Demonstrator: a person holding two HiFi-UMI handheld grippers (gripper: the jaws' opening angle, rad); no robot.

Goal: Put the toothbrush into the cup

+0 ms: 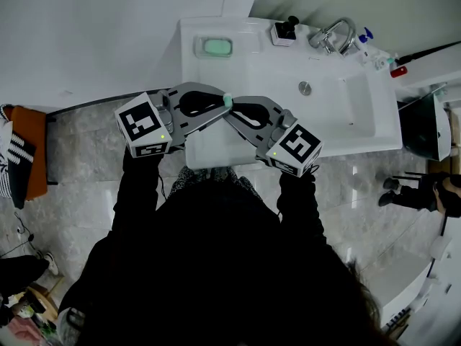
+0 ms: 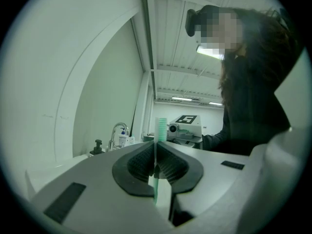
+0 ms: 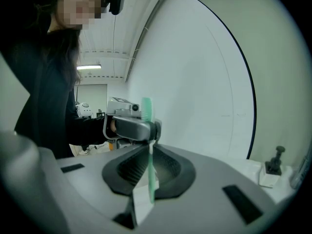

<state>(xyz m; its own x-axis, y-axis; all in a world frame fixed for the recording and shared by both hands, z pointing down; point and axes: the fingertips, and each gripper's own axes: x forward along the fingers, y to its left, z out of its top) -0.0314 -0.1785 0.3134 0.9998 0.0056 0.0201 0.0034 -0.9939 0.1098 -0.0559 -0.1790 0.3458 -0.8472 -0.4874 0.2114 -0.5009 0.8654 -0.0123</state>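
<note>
The left tongs (image 2: 155,167) and right tongs (image 3: 147,165), tip to tip, are both pinching the toothbrush (image 2: 161,127) upright between them, so one should be releasing only while the other is gripping firmly.

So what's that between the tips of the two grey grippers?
A green toothbrush, standing upright, with the left gripper and the right gripper both shut on it. Each gripper view shows it; the head view shows only its tip.

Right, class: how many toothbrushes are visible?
1: a green toothbrush, gripped by the left gripper and right gripper, above the front of the sink. Others may be hidden.
</note>
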